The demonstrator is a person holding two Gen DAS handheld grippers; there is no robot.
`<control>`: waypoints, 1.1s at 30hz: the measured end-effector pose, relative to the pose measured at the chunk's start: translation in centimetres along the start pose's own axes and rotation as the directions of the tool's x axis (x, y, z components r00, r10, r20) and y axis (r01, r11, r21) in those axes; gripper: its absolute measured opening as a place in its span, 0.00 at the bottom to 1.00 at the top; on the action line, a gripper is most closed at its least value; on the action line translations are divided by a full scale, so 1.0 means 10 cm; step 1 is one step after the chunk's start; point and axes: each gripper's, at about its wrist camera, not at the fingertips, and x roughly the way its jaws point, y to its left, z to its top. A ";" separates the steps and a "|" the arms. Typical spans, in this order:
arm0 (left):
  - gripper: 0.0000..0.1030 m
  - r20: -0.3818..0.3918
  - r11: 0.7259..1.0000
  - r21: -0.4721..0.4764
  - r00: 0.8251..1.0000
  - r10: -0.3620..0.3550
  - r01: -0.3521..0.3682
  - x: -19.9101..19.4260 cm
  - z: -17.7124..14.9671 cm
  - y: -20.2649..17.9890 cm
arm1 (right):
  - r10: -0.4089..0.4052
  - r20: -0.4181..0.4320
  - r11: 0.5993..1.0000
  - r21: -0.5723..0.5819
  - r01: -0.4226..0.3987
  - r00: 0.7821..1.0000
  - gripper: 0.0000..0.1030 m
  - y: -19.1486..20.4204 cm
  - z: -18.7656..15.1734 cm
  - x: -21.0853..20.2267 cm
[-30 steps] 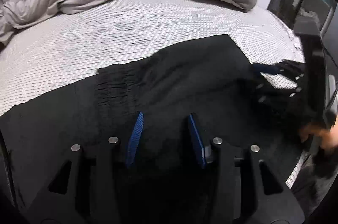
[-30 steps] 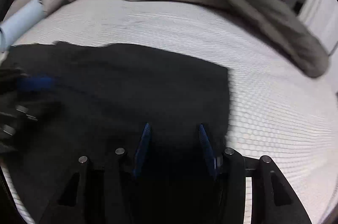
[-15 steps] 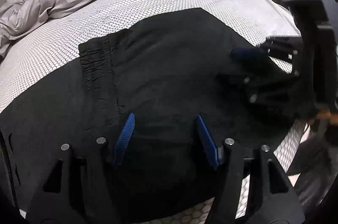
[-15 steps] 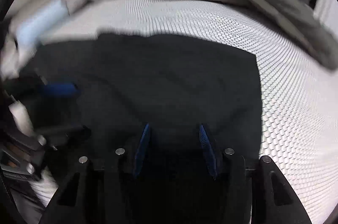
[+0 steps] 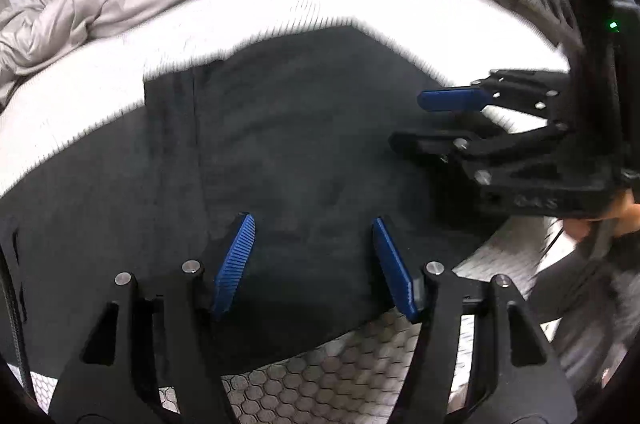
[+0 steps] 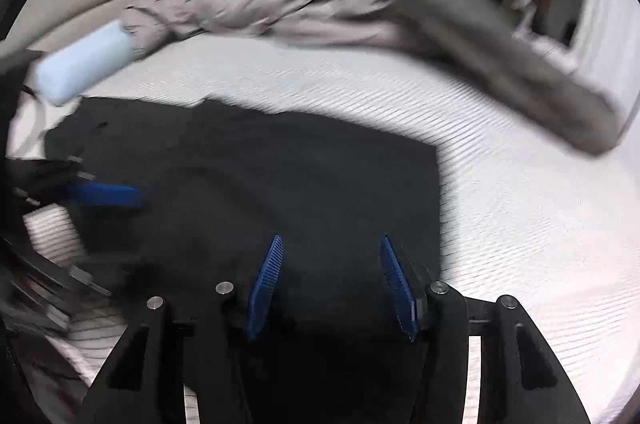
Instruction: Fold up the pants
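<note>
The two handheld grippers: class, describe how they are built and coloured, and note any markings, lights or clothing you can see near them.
Both the left gripper and right gripper have matte black frames with triangular cut-outs, silver pins and ribbed blue pads. In the left wrist view, the right gripper's body shows a small green light and faint lettering, too blurred to read. A grey sleeve is beneath it.

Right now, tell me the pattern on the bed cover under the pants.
A small honeycomb of hexagons, white and grey, on the bed cover. It shows sharpest in the left wrist view, just below the black pants.
</note>
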 end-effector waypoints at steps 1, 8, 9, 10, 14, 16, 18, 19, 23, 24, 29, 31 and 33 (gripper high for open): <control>0.58 -0.005 1.000 0.020 1.000 0.013 -0.013 0.03 -0.04 0.01 | -0.015 -0.035 1.000 -0.024 0.014 0.999 0.51 0.01 -0.04 0.09; 0.57 -0.017 0.999 0.047 1.000 0.018 -0.017 -0.21 -0.19 0.13 | -0.112 -0.053 0.993 -0.048 0.110 0.992 0.52 -0.37 -0.24 -0.08; 0.57 -0.009 0.999 0.039 1.000 0.021 -0.021 -0.29 -0.20 0.15 | -0.123 -0.035 0.991 -0.060 0.120 0.992 0.53 -0.37 -0.27 -0.16; 0.57 0.026 1.000 0.020 1.000 0.006 -0.006 -0.40 -0.18 0.17 | -0.119 -0.012 0.991 -0.062 0.118 0.993 0.52 -0.33 -0.28 -0.22; 0.57 0.085 0.999 -0.006 0.996 -0.034 0.035 -0.55 -0.12 0.09 | 0.057 0.071 0.997 -0.062 -0.052 0.996 0.52 0.02 -0.25 -0.49; 0.57 0.032 0.999 0.012 0.999 -0.036 0.036 -0.38 -0.12 0.05 | 0.112 0.048 0.990 -0.090 -0.107 0.993 0.52 0.23 -0.26 -0.42; 0.57 -0.031 0.999 0.033 0.999 -0.016 0.017 -0.22 -0.16 0.00 | 0.081 -0.026 0.984 -0.155 -0.084 0.996 0.52 0.42 -0.39 -0.25; 0.58 -0.046 0.998 0.056 0.999 -0.008 0.011 -0.18 -0.21 0.00 | 0.054 -0.043 0.981 -0.182 -0.061 0.998 0.52 0.42 -0.42 -0.20; 0.57 -0.020 0.996 0.065 0.998 -0.056 0.057 -0.32 -0.33 0.10 | -0.028 -0.051 0.979 -0.201 0.017 0.998 0.52 0.08 -0.66 -0.43; 0.57 -0.017 0.996 0.057 0.998 -0.066 0.067 -0.34 -0.34 0.12 | -0.086 -0.050 0.978 -0.193 0.075 0.995 0.52 -0.10 -0.76 -0.54; 0.57 -0.018 0.998 0.051 0.999 -0.036 0.037 -0.38 -0.28 0.07 | 0.040 -0.084 0.998 -0.036 -0.043 0.996 0.52 -0.78 -1.01 -0.82; 0.57 0.010 0.999 0.030 0.999 -0.045 0.045 -0.42 -0.18 0.04 | 0.144 -0.050 0.988 0.054 -0.142 0.988 0.52 -0.95 -0.98 -0.89; 0.58 0.053 0.998 0.008 0.996 -0.069 0.069 -0.49 -0.05 -0.04 | 0.264 -0.013 0.951 0.170 -0.258 0.964 0.52 -1.09 -0.97 -0.87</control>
